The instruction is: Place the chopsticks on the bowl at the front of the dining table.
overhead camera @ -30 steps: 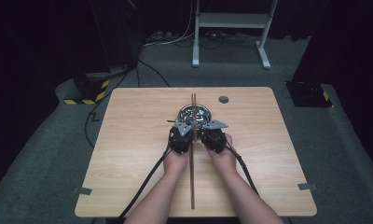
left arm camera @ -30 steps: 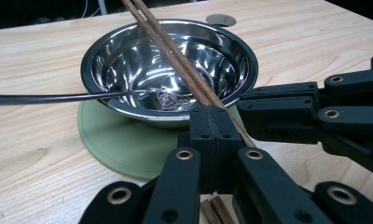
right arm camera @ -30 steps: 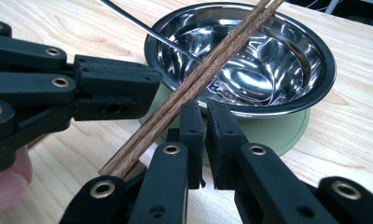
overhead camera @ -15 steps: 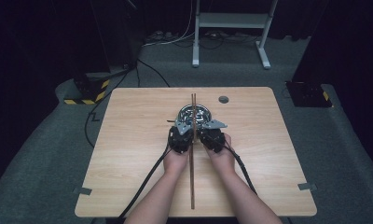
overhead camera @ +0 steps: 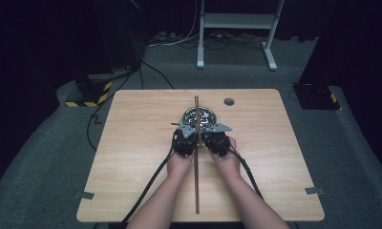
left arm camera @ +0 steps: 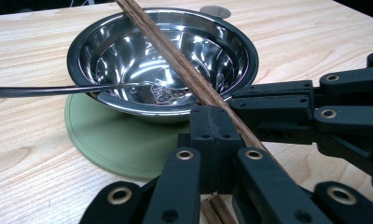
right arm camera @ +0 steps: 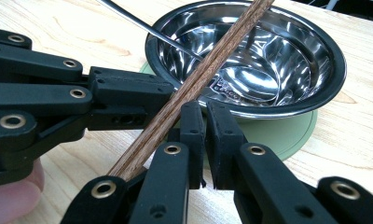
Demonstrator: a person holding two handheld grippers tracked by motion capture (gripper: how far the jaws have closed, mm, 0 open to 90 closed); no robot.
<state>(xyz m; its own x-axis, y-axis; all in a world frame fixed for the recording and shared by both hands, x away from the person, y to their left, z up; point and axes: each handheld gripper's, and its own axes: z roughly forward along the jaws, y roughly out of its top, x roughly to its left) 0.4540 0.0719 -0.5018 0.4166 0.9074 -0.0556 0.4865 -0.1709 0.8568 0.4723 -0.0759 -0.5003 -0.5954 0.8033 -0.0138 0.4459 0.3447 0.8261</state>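
Nothing has moved since the earlier frame: both the left gripper [overhead camera: 185, 141] and the right gripper [overhead camera: 216, 142] rest with jaws closed and empty, flanking the wooden chopsticks [overhead camera: 196, 157] that lie across the steel bowl [overhead camera: 199, 116] on its green mat [left arm camera: 114, 140].

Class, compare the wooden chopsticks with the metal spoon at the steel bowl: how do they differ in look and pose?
The chopsticks are brown, grained wood; the spoon is shiny metal with a thin dark-looking handle. The chopsticks are a pair lying side by side straight across the bowl and on down the table; the spoon is single, its head inside the bowl and its handle sticking out over the rim. Both rest on the bowl's rim.
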